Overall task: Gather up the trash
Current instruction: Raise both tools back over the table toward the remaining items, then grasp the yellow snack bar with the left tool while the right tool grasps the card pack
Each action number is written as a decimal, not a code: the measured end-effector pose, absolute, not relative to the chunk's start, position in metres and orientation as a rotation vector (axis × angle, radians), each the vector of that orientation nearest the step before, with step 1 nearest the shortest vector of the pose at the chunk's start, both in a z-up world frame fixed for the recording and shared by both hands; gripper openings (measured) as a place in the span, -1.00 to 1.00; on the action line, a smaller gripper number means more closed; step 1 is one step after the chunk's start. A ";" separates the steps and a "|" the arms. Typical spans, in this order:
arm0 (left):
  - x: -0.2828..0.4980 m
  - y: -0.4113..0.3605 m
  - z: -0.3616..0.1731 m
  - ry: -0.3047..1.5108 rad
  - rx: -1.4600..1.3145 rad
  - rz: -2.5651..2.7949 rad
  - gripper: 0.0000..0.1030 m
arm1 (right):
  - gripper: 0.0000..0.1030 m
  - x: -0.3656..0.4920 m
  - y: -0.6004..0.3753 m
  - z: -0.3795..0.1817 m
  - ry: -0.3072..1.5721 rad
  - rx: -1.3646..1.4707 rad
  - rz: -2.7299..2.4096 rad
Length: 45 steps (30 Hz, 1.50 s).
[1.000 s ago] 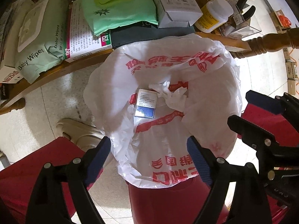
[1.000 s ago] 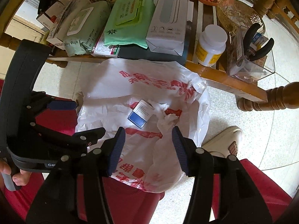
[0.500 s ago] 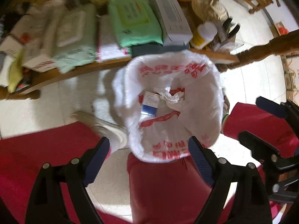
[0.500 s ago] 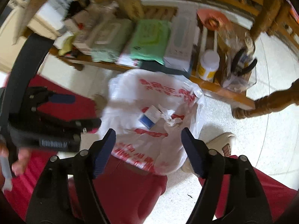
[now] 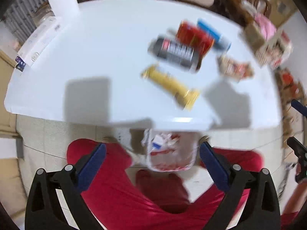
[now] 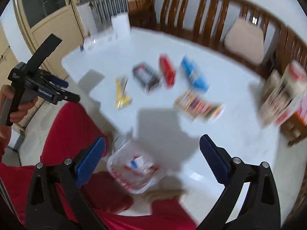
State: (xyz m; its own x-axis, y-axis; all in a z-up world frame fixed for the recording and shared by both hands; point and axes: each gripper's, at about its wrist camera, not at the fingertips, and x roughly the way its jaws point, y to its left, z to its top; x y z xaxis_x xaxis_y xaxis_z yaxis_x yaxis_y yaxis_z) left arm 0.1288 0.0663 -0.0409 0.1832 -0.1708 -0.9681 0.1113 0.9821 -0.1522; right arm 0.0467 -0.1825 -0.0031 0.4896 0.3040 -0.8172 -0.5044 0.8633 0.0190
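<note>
Left wrist | wrappers (image 5: 169, 85) on table (image 5: 96, 57): five | both hand-held grippers opening, empty

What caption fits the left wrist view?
Open, empty left gripper above a bagged bin, white table strewn with wrappers.

a white table (image 5: 99, 61) carries a blurred cluster of packets: a yellow wrapper (image 5: 170, 86) nearest its front edge, a dark grey packet (image 5: 175, 53) behind it, a red packet (image 5: 193, 36) and a blue packet (image 5: 213, 32) further back, and a multicoloured packet (image 5: 235, 68) off to the right. a white box (image 5: 38, 44) lies at the far left corner.
</note>
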 end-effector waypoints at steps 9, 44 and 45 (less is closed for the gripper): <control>0.162 0.045 0.018 1.356 -0.033 -0.175 0.85 | 0.87 0.109 -0.204 0.075 0.875 -0.322 0.528; 0.216 0.028 -0.086 1.437 -0.240 0.139 0.85 | 0.87 0.205 -0.169 -0.035 1.176 -0.629 0.823; 0.216 0.027 -0.088 1.429 -0.231 0.148 0.85 | 0.87 0.207 -0.168 -0.042 1.189 -0.642 0.824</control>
State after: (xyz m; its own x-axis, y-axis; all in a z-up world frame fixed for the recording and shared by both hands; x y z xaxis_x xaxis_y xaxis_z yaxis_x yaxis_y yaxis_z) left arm 0.2160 0.0275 -0.0878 0.1375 -0.0367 -0.9898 -0.2389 0.9686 -0.0691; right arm 0.2065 -0.1681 -0.0422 0.1549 0.2119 -0.9649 -0.8290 0.5591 -0.0103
